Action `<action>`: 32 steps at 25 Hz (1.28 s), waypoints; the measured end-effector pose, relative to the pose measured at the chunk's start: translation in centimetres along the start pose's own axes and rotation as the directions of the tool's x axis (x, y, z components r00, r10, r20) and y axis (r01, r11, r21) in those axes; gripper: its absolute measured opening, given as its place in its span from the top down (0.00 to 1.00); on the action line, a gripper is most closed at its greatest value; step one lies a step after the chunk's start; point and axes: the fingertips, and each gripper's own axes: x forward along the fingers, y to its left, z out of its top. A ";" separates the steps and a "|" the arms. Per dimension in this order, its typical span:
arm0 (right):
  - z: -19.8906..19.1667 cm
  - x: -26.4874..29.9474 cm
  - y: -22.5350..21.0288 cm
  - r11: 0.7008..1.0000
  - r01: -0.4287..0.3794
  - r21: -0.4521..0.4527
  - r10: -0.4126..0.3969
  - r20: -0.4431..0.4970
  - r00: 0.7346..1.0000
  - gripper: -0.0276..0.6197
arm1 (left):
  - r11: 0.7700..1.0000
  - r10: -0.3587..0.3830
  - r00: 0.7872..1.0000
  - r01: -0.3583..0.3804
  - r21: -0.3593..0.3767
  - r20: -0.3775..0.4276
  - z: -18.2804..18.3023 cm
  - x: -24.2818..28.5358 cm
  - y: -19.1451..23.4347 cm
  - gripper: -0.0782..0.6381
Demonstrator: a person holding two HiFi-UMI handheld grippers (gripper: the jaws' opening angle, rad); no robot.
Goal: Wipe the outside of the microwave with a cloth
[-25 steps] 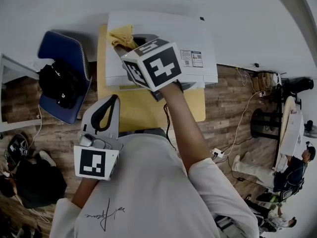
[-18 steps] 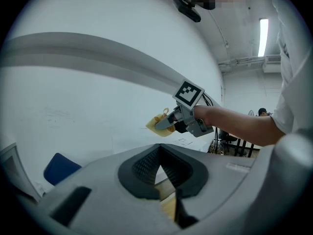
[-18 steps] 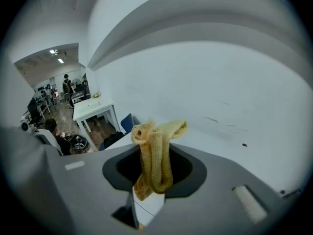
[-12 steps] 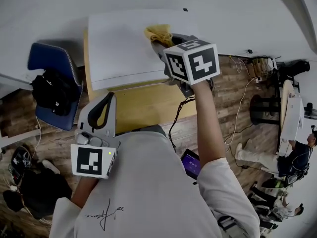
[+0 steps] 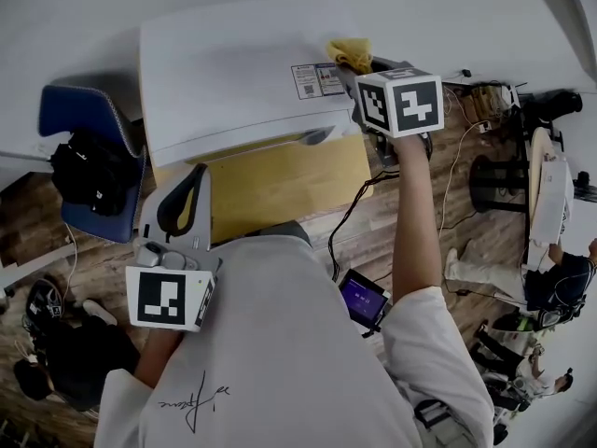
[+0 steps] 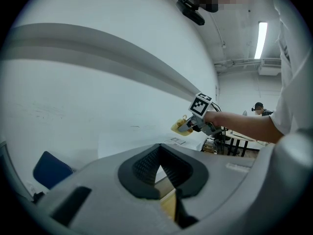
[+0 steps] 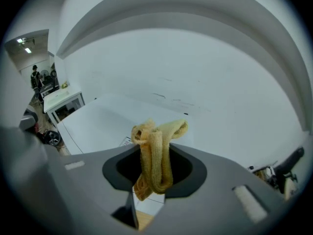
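Cloth [image 5: 349,52], pinched in right claw [image 7: 152,176], sits at far top edge of microwave [image 5: 233,73]; left claw [image 6: 159,173] closed, empty, well clear.

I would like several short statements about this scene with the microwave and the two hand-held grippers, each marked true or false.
1. The right hand-held gripper is shut on a yellow cloth. True.
2. The cloth is at the left end of the microwave. False: it is on the top near the right rear corner, beside the label sticker.
3. The left hand-held gripper holds a second cloth. False: its jaws are together with nothing between them, and it hangs low near the person's body, away from the microwave.
4. A blue chair with a black bag on it stands left of the table. True.
5. The microwave is black. False: it is white.
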 end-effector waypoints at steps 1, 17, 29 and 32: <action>-0.6 0.0 -1.0 1.000 0.031 0.000 -0.031 -0.013 0.999 0.77 | 1.000 -0.003 1.000 0.003 -0.001 -0.001 0.0 0.1 -0.1 0.90; -5.5 1.6 -4.3 0.971 0.215 -0.109 -0.228 -0.134 0.964 0.77 | 1.000 0.012 1.000 -0.012 -0.015 -0.001 -0.2 -0.2 1.0 0.90; -5.3 1.3 -1.9 0.975 0.205 -0.084 -0.215 -0.132 0.968 0.77 | 0.998 0.053 0.999 -0.053 -0.026 0.003 -0.3 -1.4 2.6 0.90; -5.1 1.4 -1.1 0.978 0.192 -0.083 -0.202 -0.129 0.971 0.78 | 0.998 0.051 0.999 -0.051 -0.025 0.003 -0.3 -1.5 2.6 0.90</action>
